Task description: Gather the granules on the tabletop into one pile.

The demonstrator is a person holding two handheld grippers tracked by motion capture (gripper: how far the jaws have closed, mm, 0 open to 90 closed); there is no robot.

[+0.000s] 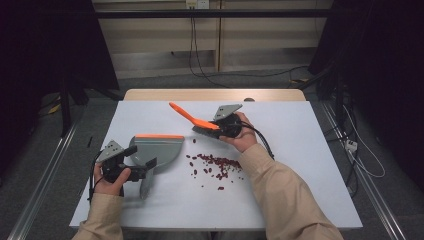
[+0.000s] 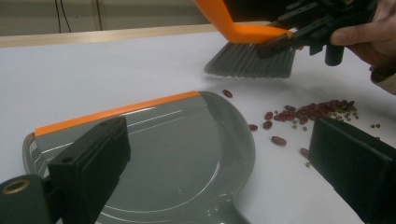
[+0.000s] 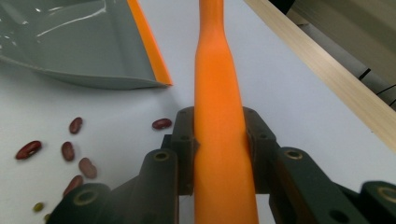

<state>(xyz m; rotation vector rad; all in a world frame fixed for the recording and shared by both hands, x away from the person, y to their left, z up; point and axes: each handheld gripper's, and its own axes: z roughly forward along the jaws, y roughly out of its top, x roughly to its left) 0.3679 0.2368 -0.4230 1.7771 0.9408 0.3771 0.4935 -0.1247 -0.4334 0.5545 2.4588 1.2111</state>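
Two beige sleeves rise from the bottom edge of the high view, one forearm at lower left and one reaching from lower right toward the centre. At lower left, the left gripper (image 1: pixel 140 172) lies low over the white table (image 1: pixel 300 150), pointing toward the frame's right; its jaws stand apart in the left gripper view, one over the pan and one over the bare table, and whether they pinch the handle at the bottom edge I cannot tell. That grey dustpan (image 1: pixel 157 150) lies flat at centre left, its orange lip (image 1: pixel 160 136) turned toward the upper edge. Just right of centre, the right gripper (image 1: pixel 212 126) is clamped on the orange brush (image 1: pixel 190 117), whose handle slants to the upper left; in the right gripper view the jaws squeeze the handle from both sides. Grey bristles (image 2: pixel 252 60) hang just above the table. Below the brush, red beans (image 1: pixel 217 162) lie scattered near the pan's right edge.
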